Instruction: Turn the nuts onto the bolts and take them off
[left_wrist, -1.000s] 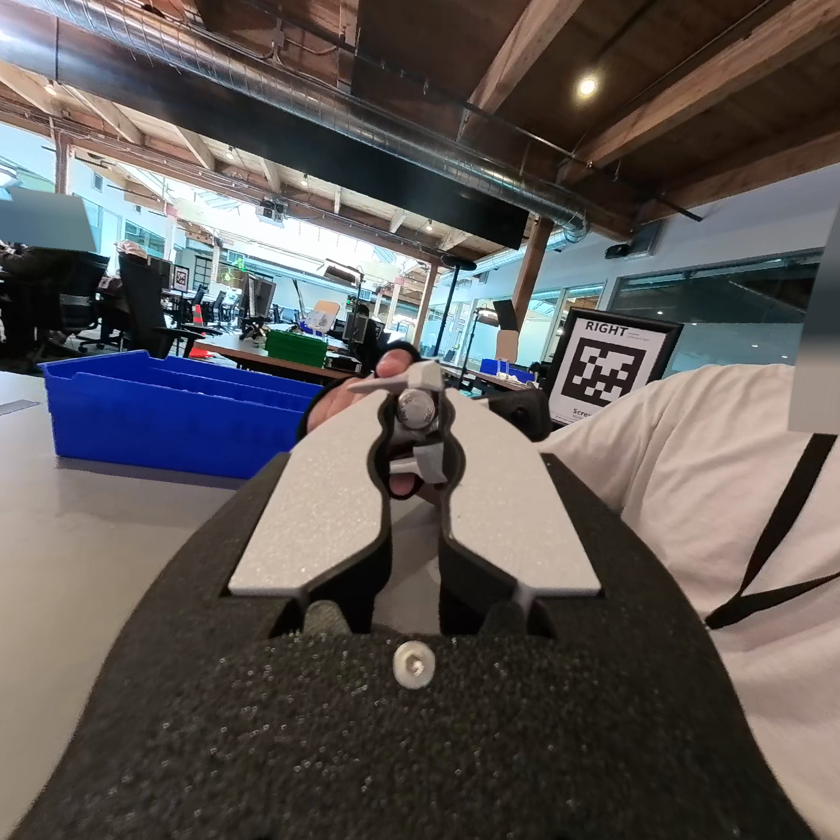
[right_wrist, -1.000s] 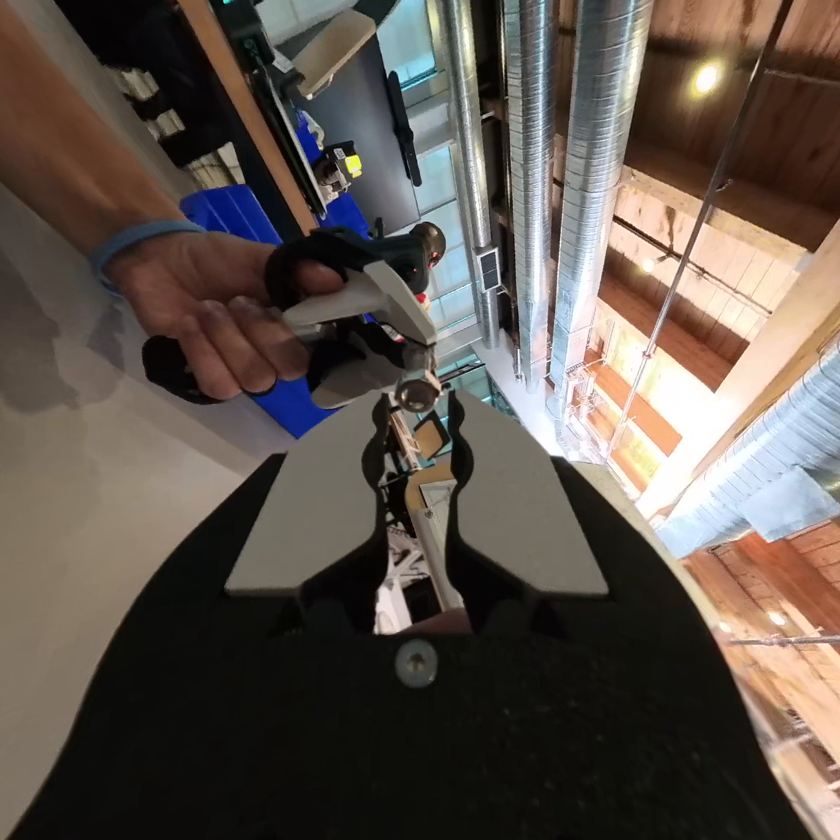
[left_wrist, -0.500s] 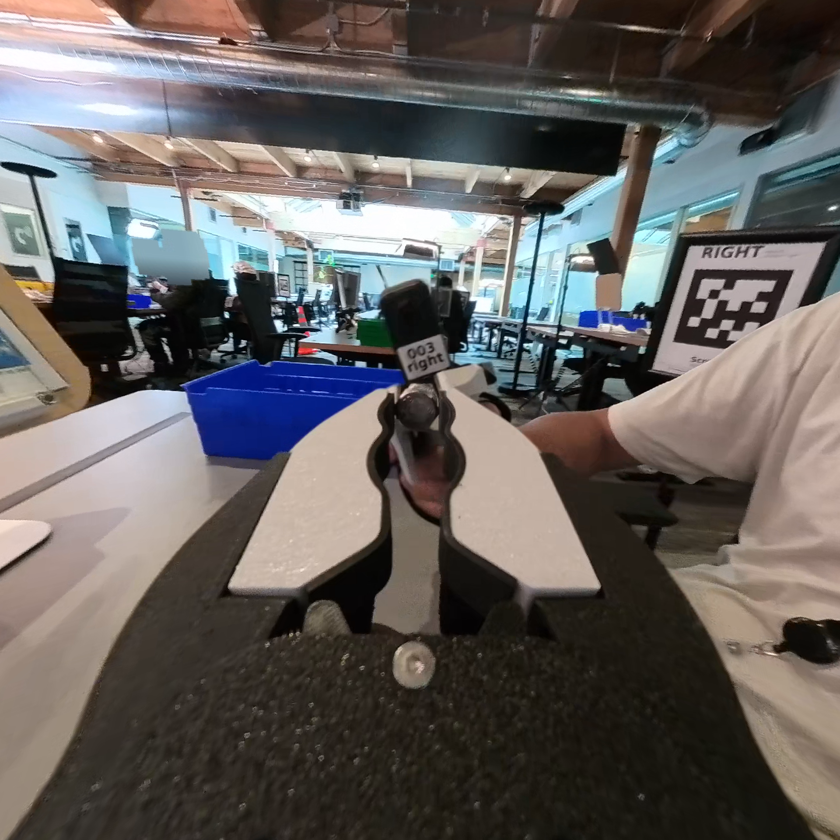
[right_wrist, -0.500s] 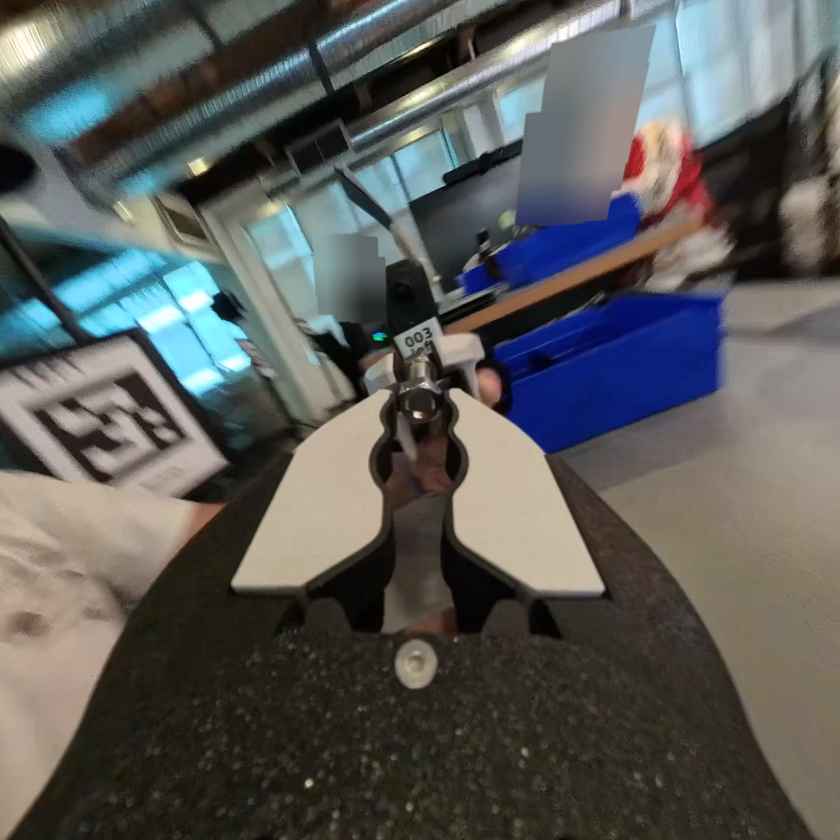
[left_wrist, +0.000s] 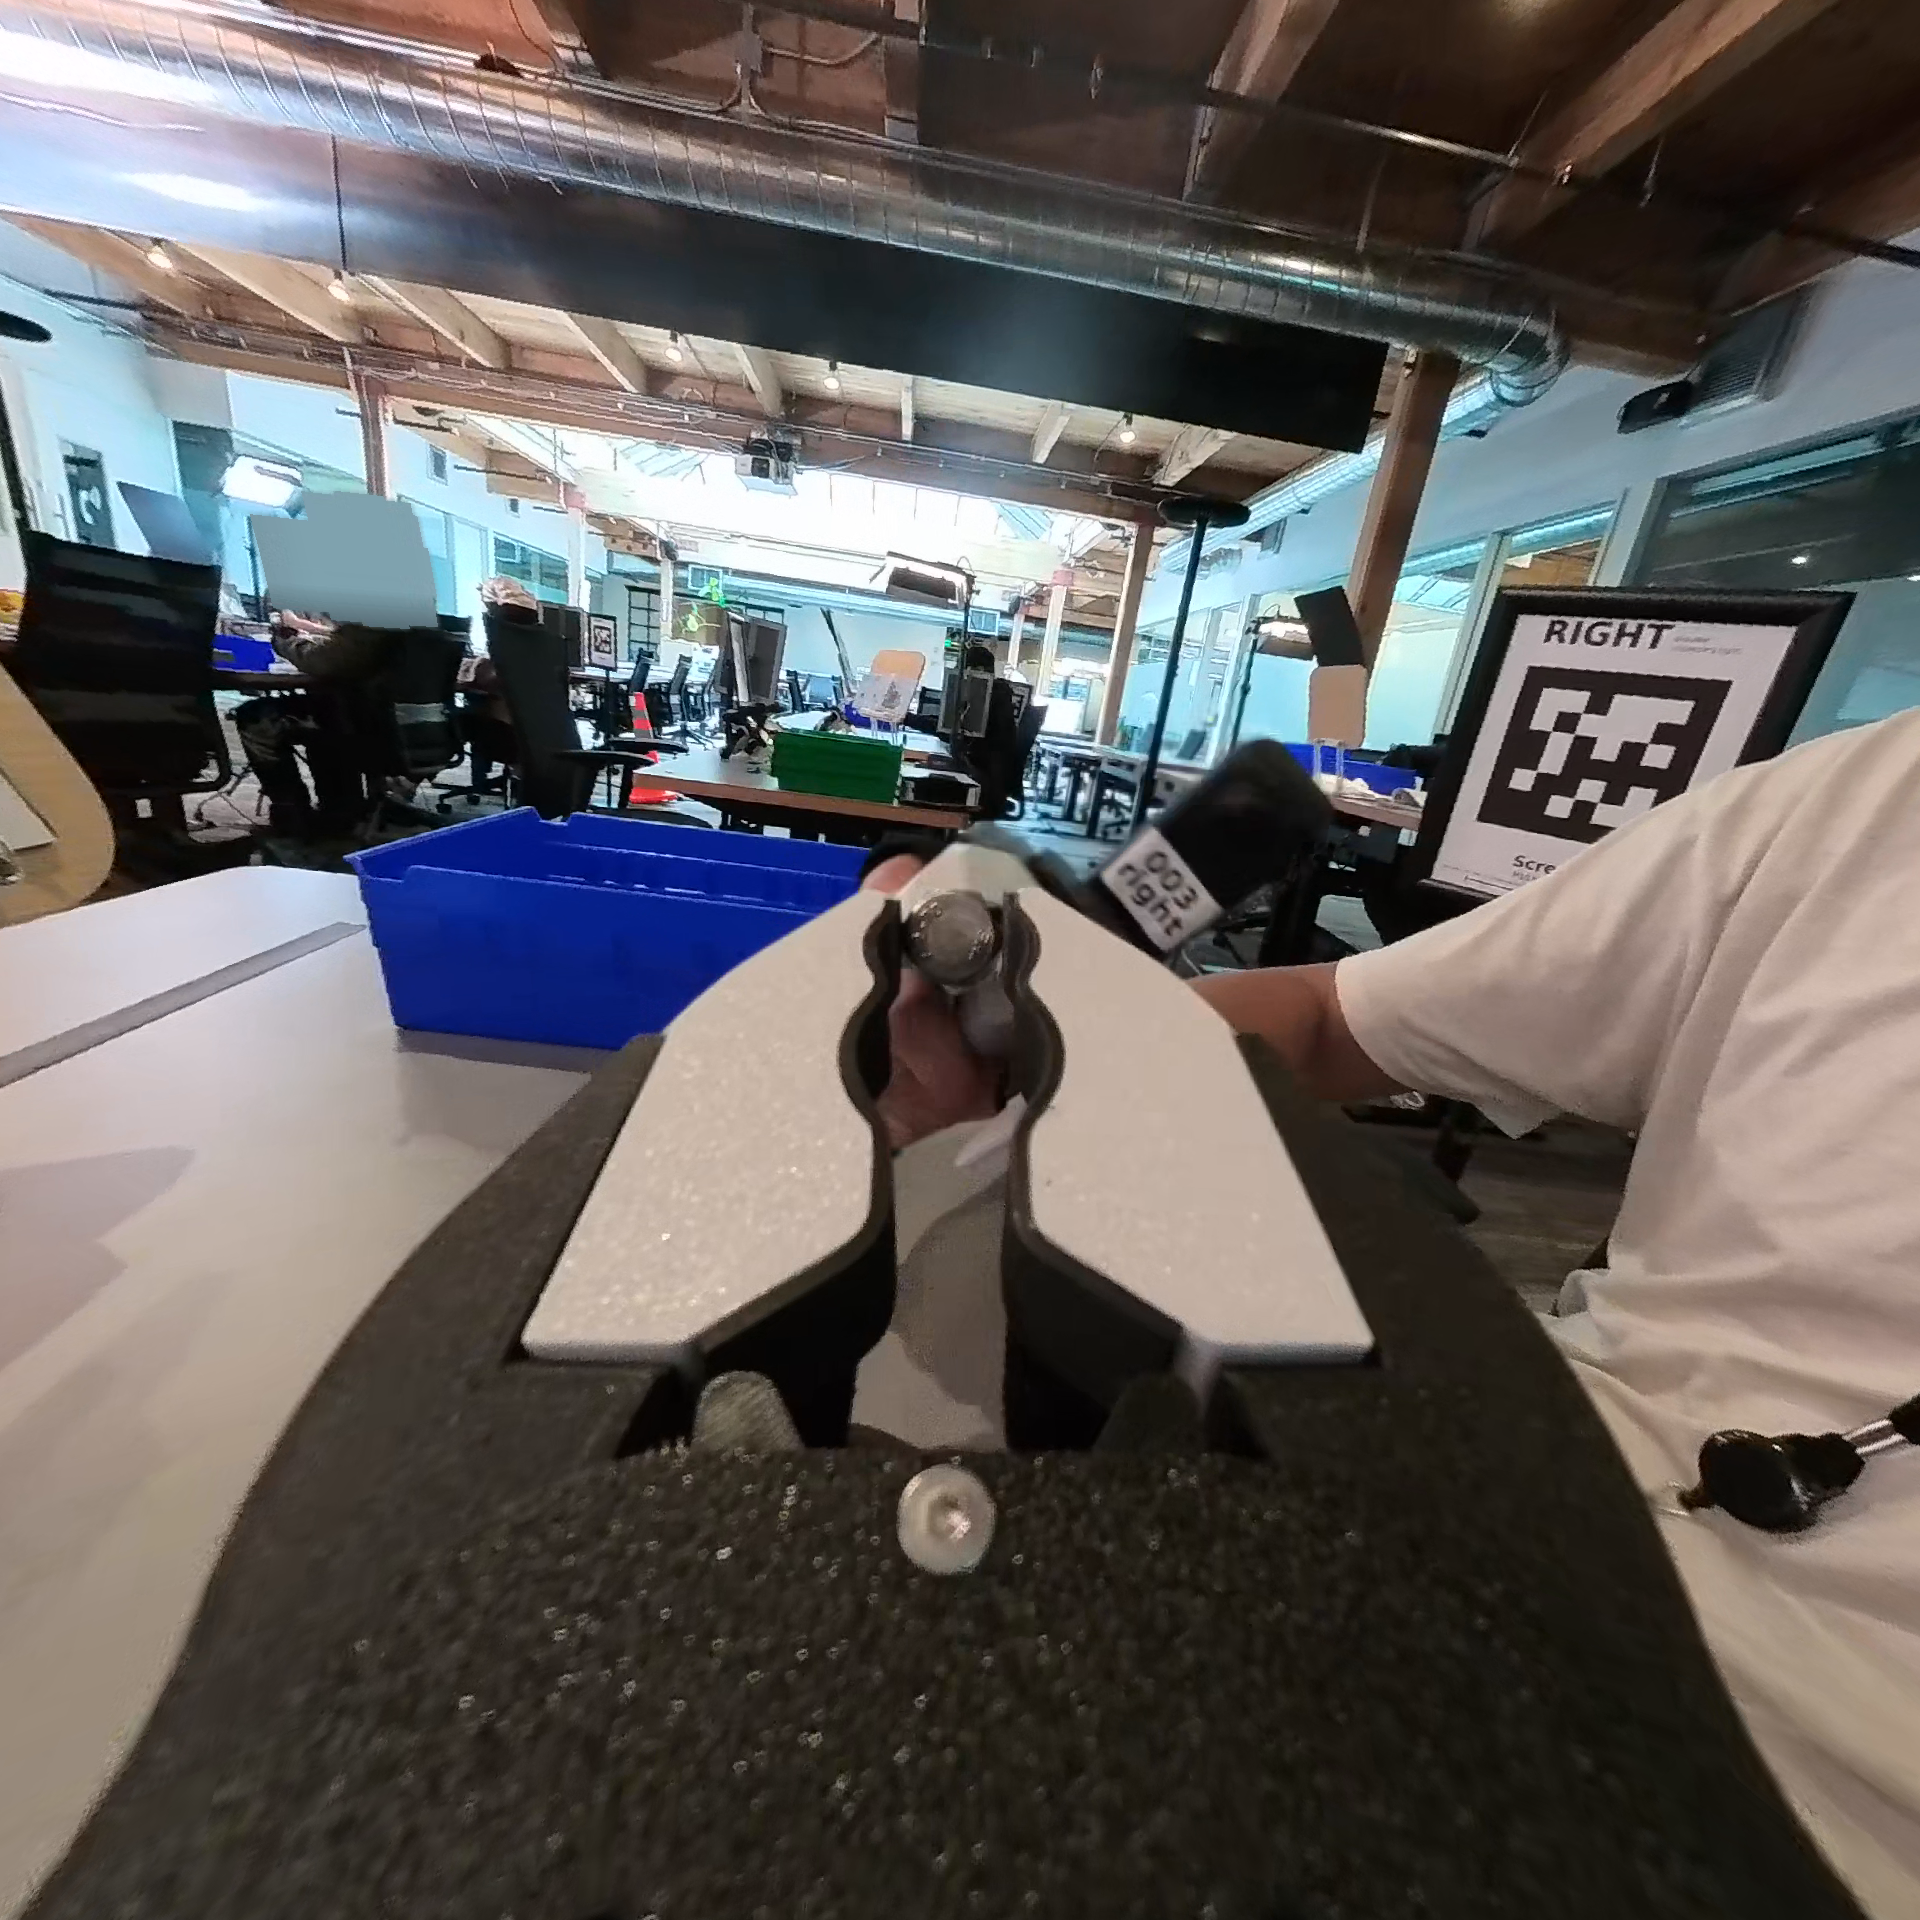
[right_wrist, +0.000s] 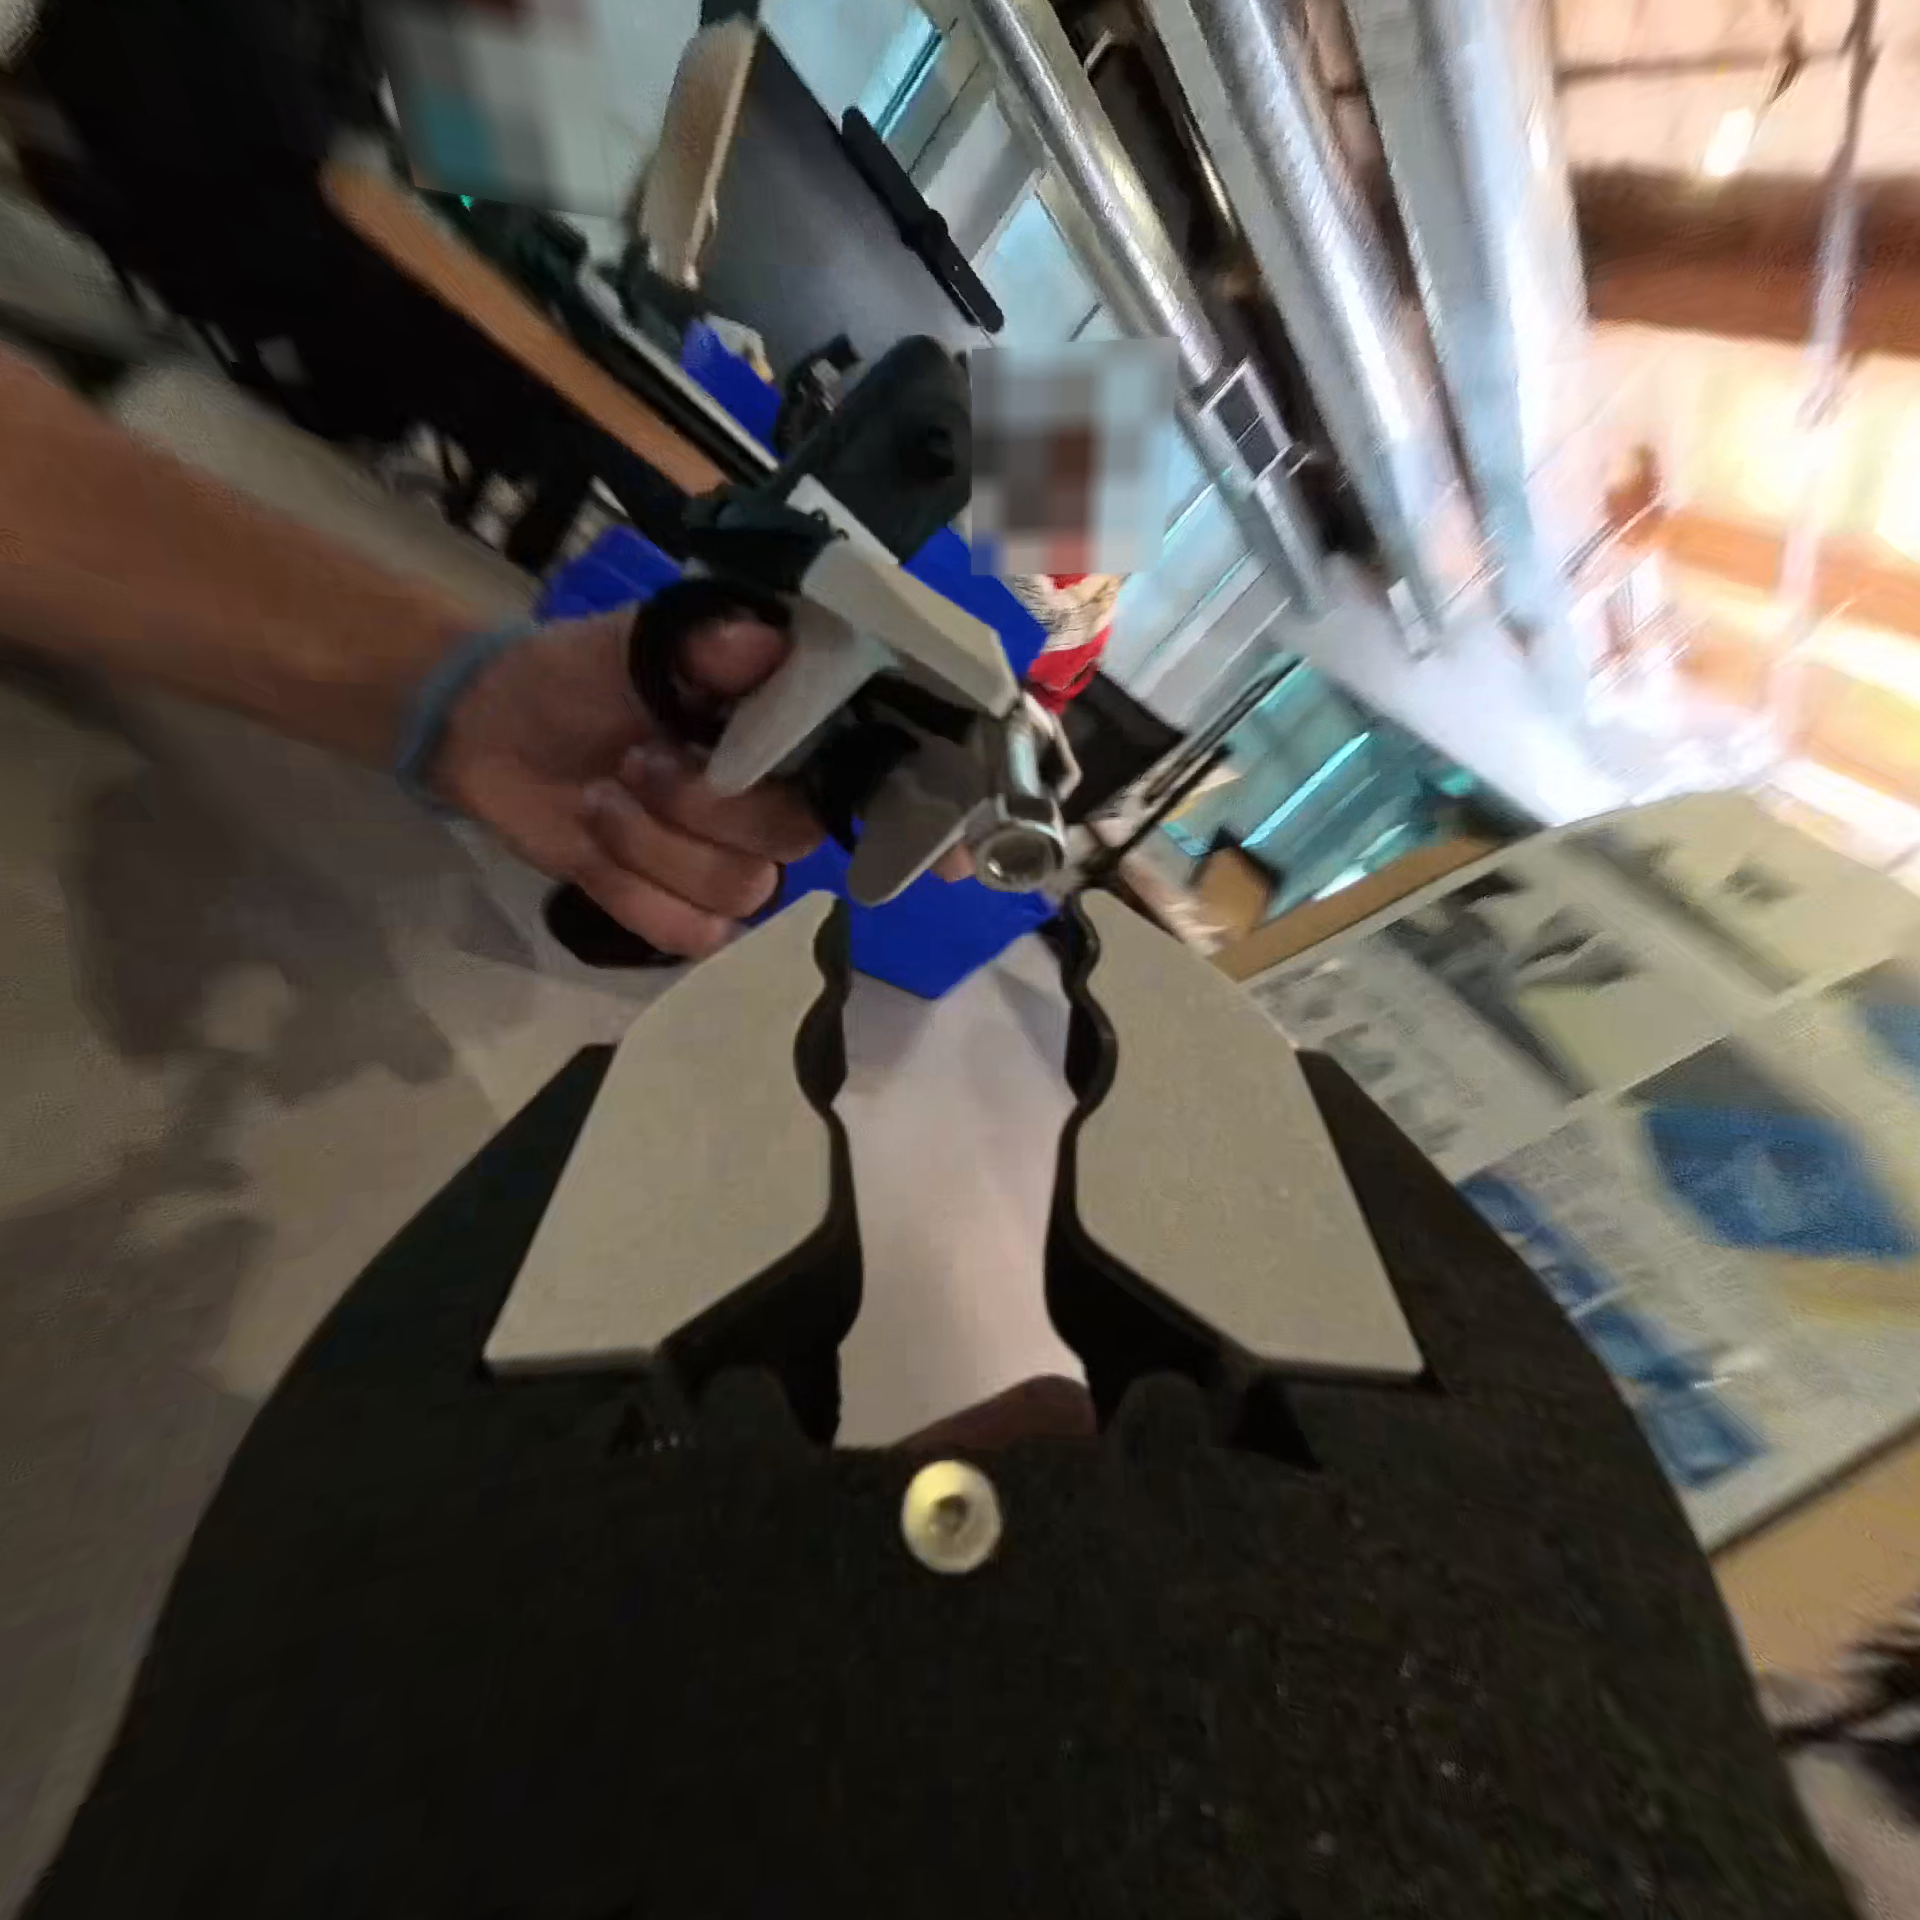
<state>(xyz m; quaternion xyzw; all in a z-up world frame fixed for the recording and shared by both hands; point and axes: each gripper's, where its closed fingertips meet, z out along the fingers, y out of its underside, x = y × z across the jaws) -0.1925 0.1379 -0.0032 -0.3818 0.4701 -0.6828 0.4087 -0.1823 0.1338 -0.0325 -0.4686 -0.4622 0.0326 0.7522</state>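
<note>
Left wrist view: the left gripper (left_wrist: 951, 930) is closed on the round head of a bolt (left_wrist: 948, 935), pinched between its two grey fingertips (left_wrist: 831, 935). Just behind the bolt, a hand (left_wrist: 930, 1049) holds the right gripper's black handle, which bears a white label. A blue bin (left_wrist: 582, 935) stands on the white counter (left_wrist: 208, 1143) to the left of the bolt and farther back; a framed black-and-white marker sign (left_wrist: 1600, 748) stands to the bolt's right, beyond a white sleeve (left_wrist: 1662, 935).

Right wrist view (blurred by motion): the right gripper (right_wrist: 951, 920) is open, its fingers apart and holding nothing. Just above its tips, the left gripper (right_wrist: 997, 769) presents the bolt's (right_wrist: 1023, 748) shank, with a silver nut (right_wrist: 1023, 850) at the near end; whether the nut is fully threaded on is unclear. The nut appears just clear of the right gripper. A hand (right_wrist: 613, 769) with a blue wristband holds the left gripper, to the left of the bolt.
</note>
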